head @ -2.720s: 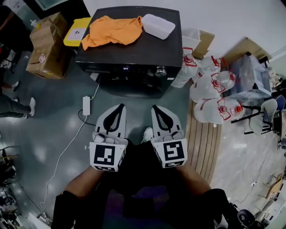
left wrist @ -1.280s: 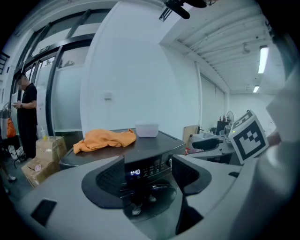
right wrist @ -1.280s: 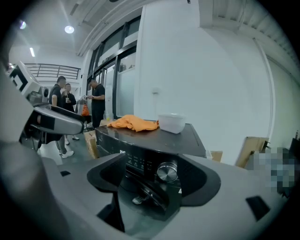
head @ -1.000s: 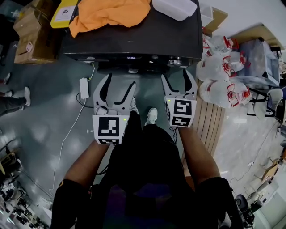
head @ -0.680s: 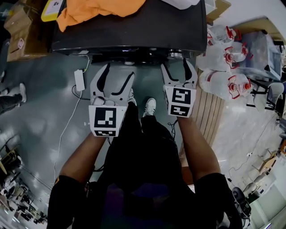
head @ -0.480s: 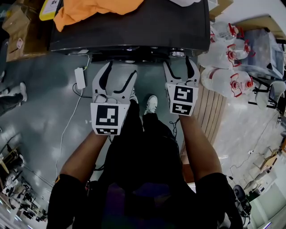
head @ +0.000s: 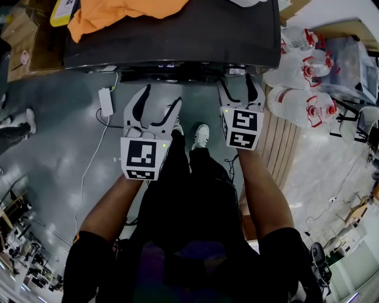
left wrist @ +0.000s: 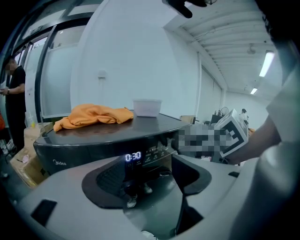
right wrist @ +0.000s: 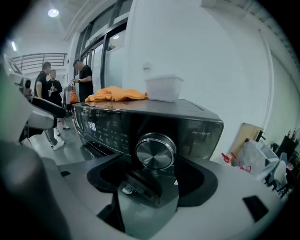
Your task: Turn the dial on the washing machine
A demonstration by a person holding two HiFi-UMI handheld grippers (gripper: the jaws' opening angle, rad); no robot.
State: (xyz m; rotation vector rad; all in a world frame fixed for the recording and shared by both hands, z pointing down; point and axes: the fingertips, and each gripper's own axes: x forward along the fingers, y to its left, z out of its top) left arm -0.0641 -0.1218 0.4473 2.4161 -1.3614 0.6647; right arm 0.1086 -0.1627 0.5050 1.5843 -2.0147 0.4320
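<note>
— Orange cloth [head: 118, 12] up on the washing machine [head: 177, 41]. From the head view we have the right gripper [head: 237, 84] close up at the front panel, with the dial [head: 235, 71] just beyond its tips.
— And the left gripper [head: 161, 97]?
— Lower, back from the machine, jaws spread, nothing in them. Water jugs [head: 302, 100] crowd our right and a power strip [head: 106, 102] lies on the floor at left. Neither blocks the reach, we'd say.
— Left gripper view?
— Jaws wide apart, with only the lit display [left wrist: 133, 156] beyond them. A clear tub [left wrist: 147, 107] sits beside the cloth on top.
— Right gripper view, the one we want.
— Dial [right wrist: 155, 151] dead centre, silver, at the panel's right end. The jaws are apart and frame it from just short, with no contact that we can see.
— So where are we?
— The approach looks done to us. Closing on the dial and the turn itself are both left. Bystanders [right wrist: 51, 84] stand well off, past the machine's far end.
</note>
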